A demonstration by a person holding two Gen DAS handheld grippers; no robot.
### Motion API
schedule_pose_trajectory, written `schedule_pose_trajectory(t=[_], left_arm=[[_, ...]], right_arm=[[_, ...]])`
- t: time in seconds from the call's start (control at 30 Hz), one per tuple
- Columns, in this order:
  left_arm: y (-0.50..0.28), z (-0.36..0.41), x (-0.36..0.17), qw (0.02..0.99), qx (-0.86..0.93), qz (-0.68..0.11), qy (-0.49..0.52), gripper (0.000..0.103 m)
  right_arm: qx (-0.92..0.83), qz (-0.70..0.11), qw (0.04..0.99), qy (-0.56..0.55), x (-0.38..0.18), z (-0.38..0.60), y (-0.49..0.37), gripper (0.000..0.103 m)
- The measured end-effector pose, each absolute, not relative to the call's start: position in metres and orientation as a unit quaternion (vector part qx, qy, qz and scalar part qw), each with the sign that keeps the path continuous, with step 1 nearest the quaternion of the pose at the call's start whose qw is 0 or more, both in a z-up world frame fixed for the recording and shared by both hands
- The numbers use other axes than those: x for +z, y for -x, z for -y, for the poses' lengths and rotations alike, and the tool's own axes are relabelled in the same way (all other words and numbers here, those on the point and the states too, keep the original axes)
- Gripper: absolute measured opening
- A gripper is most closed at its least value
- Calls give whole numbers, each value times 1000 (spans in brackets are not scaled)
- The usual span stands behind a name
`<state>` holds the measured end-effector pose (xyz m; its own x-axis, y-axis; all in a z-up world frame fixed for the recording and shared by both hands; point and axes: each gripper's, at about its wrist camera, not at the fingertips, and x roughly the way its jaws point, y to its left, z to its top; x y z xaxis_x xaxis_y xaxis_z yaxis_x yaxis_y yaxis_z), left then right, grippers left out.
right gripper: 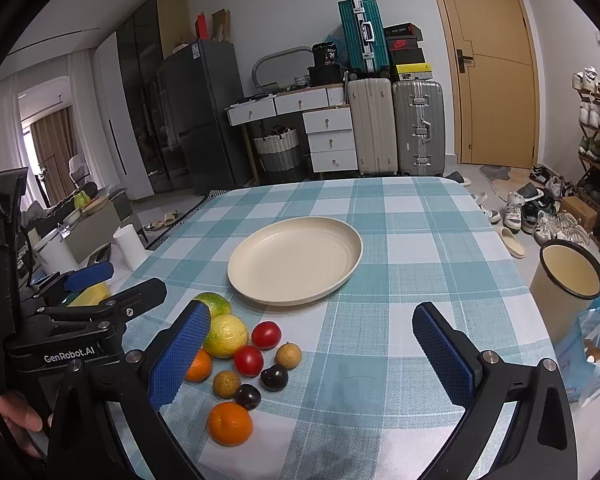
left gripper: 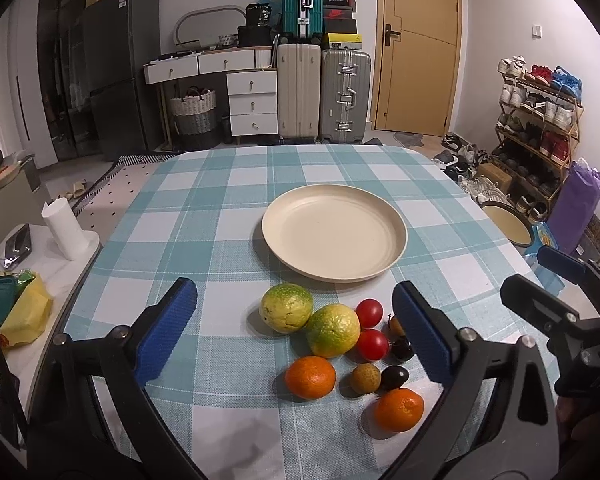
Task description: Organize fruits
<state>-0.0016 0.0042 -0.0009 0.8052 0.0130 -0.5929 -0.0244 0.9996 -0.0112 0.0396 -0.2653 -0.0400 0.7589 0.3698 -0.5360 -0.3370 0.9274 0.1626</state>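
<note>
Left wrist view shows our left gripper point(left gripper: 296, 340) and right gripper point(right gripper: 312, 354) both spread wide, holding nothing; the fruits point(left gripper: 340, 344) lie clustered before the bare plate point(left gripper: 334, 236), perhaps ten, nothing sorted.

right hand-held gripper point(right gripper: 312, 354) pad hides orange point(right gripper: 199, 366) | bag point(right gripper: 598, 344) cropped

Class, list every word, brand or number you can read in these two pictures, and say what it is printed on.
"GenRobot.AI": on the left gripper, seen from the right wrist.
"38": on the black bag atop the desk.
Shoebox and fridge labels: too small to read.
</note>
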Motion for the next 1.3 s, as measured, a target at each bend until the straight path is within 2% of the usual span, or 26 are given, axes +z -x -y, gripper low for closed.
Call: schedule_pose_trajectory(t=[1.3], left_arm=[[3,-3,-3,949,14,-315,12,101]], right_arm=[[190,-300,934,-31,-46,263,-40,103]])
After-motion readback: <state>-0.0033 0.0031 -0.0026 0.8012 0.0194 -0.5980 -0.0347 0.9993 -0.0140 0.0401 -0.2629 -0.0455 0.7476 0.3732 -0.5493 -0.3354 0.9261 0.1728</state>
